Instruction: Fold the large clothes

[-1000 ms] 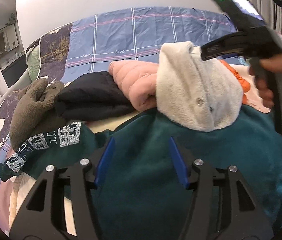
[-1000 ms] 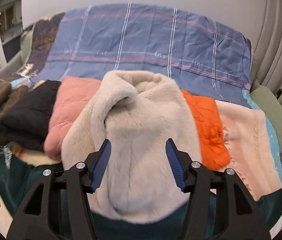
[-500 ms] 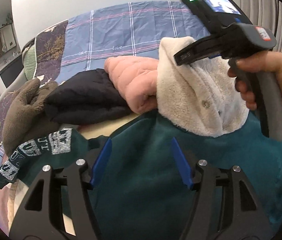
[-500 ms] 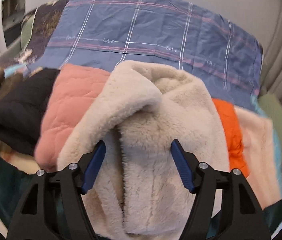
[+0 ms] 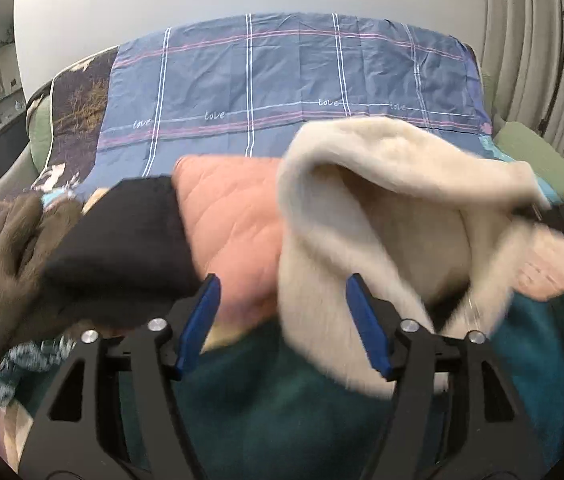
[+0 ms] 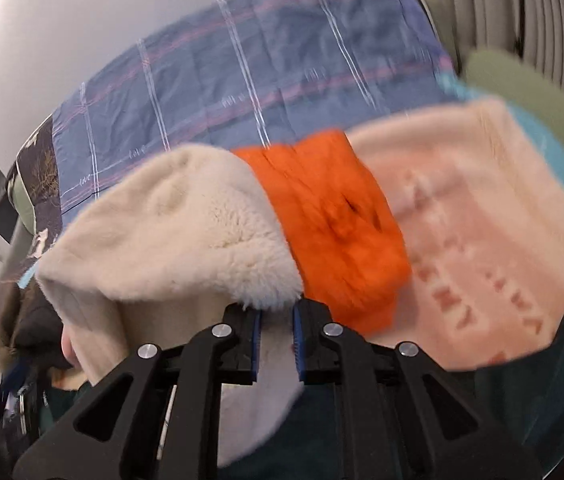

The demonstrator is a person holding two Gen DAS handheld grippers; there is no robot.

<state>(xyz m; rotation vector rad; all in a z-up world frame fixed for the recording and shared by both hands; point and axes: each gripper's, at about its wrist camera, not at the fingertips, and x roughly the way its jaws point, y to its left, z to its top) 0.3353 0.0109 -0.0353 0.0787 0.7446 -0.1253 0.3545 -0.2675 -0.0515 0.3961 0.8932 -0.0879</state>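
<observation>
Cream fleece coat, fluffy and bunched, pinched by right gripper; left gripper spread, holding nothing.

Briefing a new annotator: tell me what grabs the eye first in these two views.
The cream fleece garment dominates, lifted in mid-frame over the dark teal garment, with the right gripper pinched shut on its edge. Just right of it, the bright orange jacket stands out against the blue plaid sheet. The left gripper hangs open in front of the pile.
</observation>
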